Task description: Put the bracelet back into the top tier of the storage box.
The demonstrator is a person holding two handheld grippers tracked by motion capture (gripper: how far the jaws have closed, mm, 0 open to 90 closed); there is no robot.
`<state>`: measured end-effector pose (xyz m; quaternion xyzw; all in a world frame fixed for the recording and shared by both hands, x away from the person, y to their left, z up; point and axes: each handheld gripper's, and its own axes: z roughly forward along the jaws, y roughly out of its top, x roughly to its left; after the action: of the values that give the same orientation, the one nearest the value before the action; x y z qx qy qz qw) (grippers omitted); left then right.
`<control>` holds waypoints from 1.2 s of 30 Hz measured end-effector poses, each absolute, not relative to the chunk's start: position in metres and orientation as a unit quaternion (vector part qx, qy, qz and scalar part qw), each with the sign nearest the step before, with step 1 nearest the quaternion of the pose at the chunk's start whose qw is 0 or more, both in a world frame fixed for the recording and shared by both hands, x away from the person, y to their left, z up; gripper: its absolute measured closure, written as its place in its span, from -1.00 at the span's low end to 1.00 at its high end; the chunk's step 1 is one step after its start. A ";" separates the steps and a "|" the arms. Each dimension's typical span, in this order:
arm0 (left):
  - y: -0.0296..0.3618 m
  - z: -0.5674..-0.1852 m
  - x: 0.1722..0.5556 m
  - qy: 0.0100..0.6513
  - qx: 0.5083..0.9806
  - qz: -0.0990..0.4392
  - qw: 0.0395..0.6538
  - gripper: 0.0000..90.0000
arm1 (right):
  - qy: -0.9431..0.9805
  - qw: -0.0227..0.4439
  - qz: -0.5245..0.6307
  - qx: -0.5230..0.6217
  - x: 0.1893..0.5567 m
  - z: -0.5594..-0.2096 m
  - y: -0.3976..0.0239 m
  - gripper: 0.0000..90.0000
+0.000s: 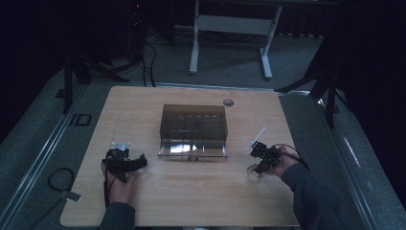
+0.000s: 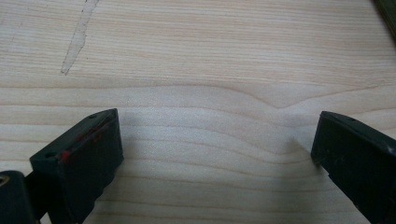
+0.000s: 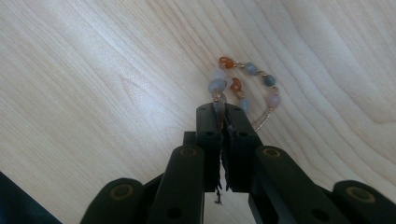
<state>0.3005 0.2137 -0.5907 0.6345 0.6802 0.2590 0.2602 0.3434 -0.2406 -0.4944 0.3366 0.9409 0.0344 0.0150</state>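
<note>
**Right gripper pinching bracelet, left idle and open**

Right gripper [image 3: 223, 109]: jaws fully closed, pads pinching one end of a bead bracelet [image 3: 245, 86]. Most of the loop hangs out past the jaw tips: orange, grey-blue and pale beads plus a short gold-coloured link. Can't tell if the free part touches the table [image 3: 93, 70] or hangs just above it. In the high view this gripper [image 1: 255, 167] sits near the table's right edge, towards the front, with the person's right hand [image 1: 282, 163] wrapped around it, dark sleeve coming in from the front right corner. Bracelet is too small to make out there.

Left gripper [image 2: 217, 140]: jaws wide apart, bare wood between them, holding nothing. A pale scuff mark [image 2: 77, 39] on the tabletop lies ahead of them, well apart. In the high view it [image 1: 142, 160] sits near the left edge, towards the front, held by the left hand [image 1: 120, 184], tips pointing towards the box.

Box [image 1: 193, 132]: smoky transparent plastic, lid closed as far as I can see, roughly mid-table, between the two grippers and a bit further back. Neither gripper touches it. Contents not readable through the tint.

Small round grey disc [image 1: 228, 102] near the back edge, behind the box.
</note>
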 end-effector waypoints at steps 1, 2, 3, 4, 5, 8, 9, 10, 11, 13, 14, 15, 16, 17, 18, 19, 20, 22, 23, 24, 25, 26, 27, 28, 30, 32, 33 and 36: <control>0.214 -0.591 0.300 0.680 0.634 0.259 0.260 -0.95 | 0.941 0.017 0.036 0.337 0.344 -0.493 -0.241 0.91; 0.214 -0.591 0.300 0.680 0.634 0.259 0.260 -0.95 | 0.940 0.017 0.037 0.338 0.344 -0.491 -0.242 0.91; 0.214 -0.591 0.300 0.680 0.635 0.259 0.260 -0.95 | 0.940 0.018 0.037 0.340 0.344 -0.490 -0.242 0.91; 0.214 -0.591 0.300 0.680 0.635 0.259 0.259 -0.95 | 0.940 0.020 0.037 0.340 0.344 -0.488 -0.243 0.91; 0.214 -0.591 0.300 0.680 0.635 0.259 0.260 -0.95 | 0.939 0.020 0.038 0.340 0.345 -0.487 -0.243 0.91; 0.214 -0.591 0.300 0.680 0.634 0.259 0.260 -0.95 | 0.939 0.023 0.040 0.340 0.345 -0.482 -0.244 0.91; 0.214 -0.591 0.300 0.680 0.636 0.259 0.259 -0.95 | 0.939 0.023 0.041 0.340 0.345 -0.481 -0.245 0.91; 0.214 -0.591 0.300 0.680 0.635 0.259 0.259 -0.95 | 0.940 0.024 0.041 0.339 0.345 -0.480 -0.245 0.91; 0.214 -0.591 0.300 0.680 0.636 0.259 0.259 -0.95 | 0.939 0.025 0.042 0.340 0.345 -0.478 -0.245 0.91; 0.214 -0.591 0.300 0.680 0.635 0.259 0.260 -0.95 | 0.939 0.027 0.043 0.339 0.346 -0.475 -0.245 0.91; 0.214 -0.591 0.300 0.680 0.636 0.259 0.259 -0.95 | 0.939 0.028 0.043 0.340 0.346 -0.474 -0.245 0.91; 0.214 -0.591 0.300 0.680 0.635 0.259 0.259 -0.95 | 0.939 0.028 0.044 0.339 0.346 -0.472 -0.245 0.91; 0.214 -0.591 0.300 0.680 0.635 0.259 0.259 -0.95 | 0.939 0.028 0.044 0.339 0.346 -0.472 -0.245 0.91; 0.214 -0.591 0.300 0.680 0.634 0.259 0.260 -0.95 | 0.940 0.029 0.043 0.338 0.346 -0.469 -0.245 0.91; 0.214 -0.591 0.300 0.680 0.636 0.259 0.259 -0.95 | 0.940 0.031 0.043 0.337 0.346 -0.468 -0.245 0.91; 0.214 -0.591 0.300 0.680 0.635 0.259 0.260 -0.95 | 0.940 0.030 0.043 0.336 0.346 -0.467 -0.245 0.91; 0.214 -0.591 0.300 0.680 0.635 0.259 0.260 -0.95 | 0.940 0.032 0.044 0.336 0.346 -0.465 -0.245 0.91; 0.214 -0.591 0.301 0.681 0.633 0.259 0.261 -0.95 | 0.940 0.032 0.044 0.336 0.346 -0.462 -0.244 0.91; 0.214 -0.591 0.301 0.681 0.633 0.259 0.261 -0.95 | 0.941 0.032 0.044 0.334 0.346 -0.461 -0.244 0.91; 0.214 -0.591 0.300 0.680 0.634 0.259 0.260 -0.95 | 0.941 0.031 0.044 0.333 0.346 -0.460 -0.244 0.91; 0.214 -0.591 0.301 0.681 0.633 0.259 0.261 -0.95 | 0.942 0.031 0.043 0.332 0.346 -0.460 -0.244 0.91; 0.214 -0.591 0.301 0.681 0.633 0.259 0.261 -0.95 | 0.942 0.031 0.042 0.333 0.346 -0.459 -0.243 0.91; 0.214 -0.591 0.300 0.680 0.634 0.259 0.260 -0.95 | 0.942 0.031 0.042 0.331 0.346 -0.458 -0.243 0.91; 0.214 -0.591 0.300 0.680 0.634 0.259 0.260 -0.95 | 0.942 0.031 0.042 0.331 0.346 -0.458 -0.243 0.91; 0.214 -0.591 0.301 0.680 0.634 0.260 0.261 -0.95 | 0.943 0.031 0.041 0.328 0.346 -0.456 -0.241 0.91; 0.214 -0.591 0.301 0.680 0.634 0.260 0.261 -0.95 | 0.944 0.032 0.042 0.326 0.347 -0.454 -0.240 0.91; 0.214 -0.591 0.301 0.680 0.635 0.260 0.260 -0.95 | 0.945 0.032 0.042 0.323 0.347 -0.453 -0.239 0.91; 0.214 -0.591 0.301 0.680 0.634 0.260 0.261 -0.95 | 0.946 0.031 0.041 0.321 0.346 -0.452 -0.238 0.91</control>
<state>0.3006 0.2138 -0.5908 0.6342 0.6799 0.2600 0.2606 0.3465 -0.2381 -0.4517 0.3212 0.9456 0.0412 0.0315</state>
